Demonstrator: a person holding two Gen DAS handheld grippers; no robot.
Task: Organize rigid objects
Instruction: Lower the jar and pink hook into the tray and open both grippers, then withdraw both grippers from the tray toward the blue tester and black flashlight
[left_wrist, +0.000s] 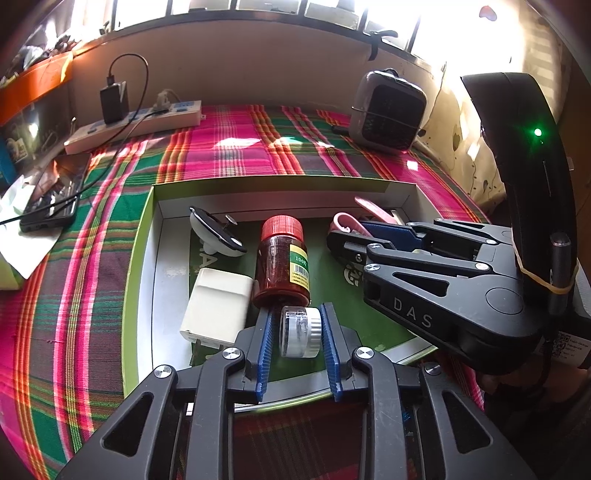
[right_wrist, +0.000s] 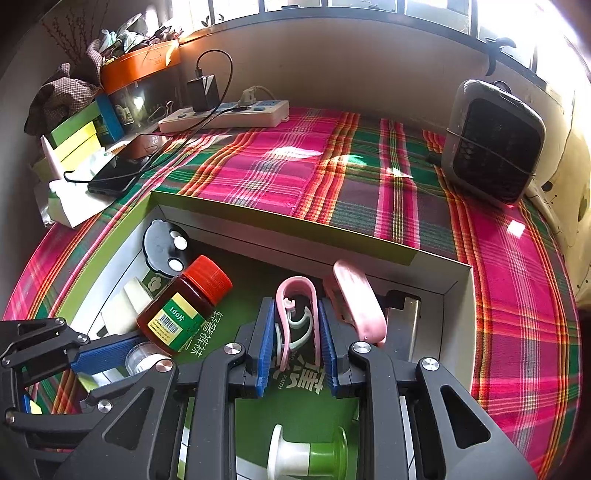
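Observation:
A shallow green-rimmed box (left_wrist: 140, 240) (right_wrist: 258, 218) lies on the plaid cloth. Between the blue pads of my left gripper (left_wrist: 296, 310) lies a small clear jar with a white lid (left_wrist: 299, 332) on its side in the box; a thin gap shows beside it. My right gripper (right_wrist: 294, 306) is shut on a pink loop clip (right_wrist: 297, 291) near the box's far wall. Inside the box are also a red-capped brown bottle (left_wrist: 282, 258) (right_wrist: 184, 306), a white plug cube (left_wrist: 216, 306), a black round disc (right_wrist: 162, 247), a pink case (right_wrist: 358, 302) and a green-and-white spool (right_wrist: 310, 454).
A white power strip (right_wrist: 225, 114) with a black charger sits at the back by the wall. A dark phone (right_wrist: 118, 173) lies at the left on its cable. A grey fan heater (right_wrist: 495, 147) stands at the back right. Boxes and clutter are stacked at the far left.

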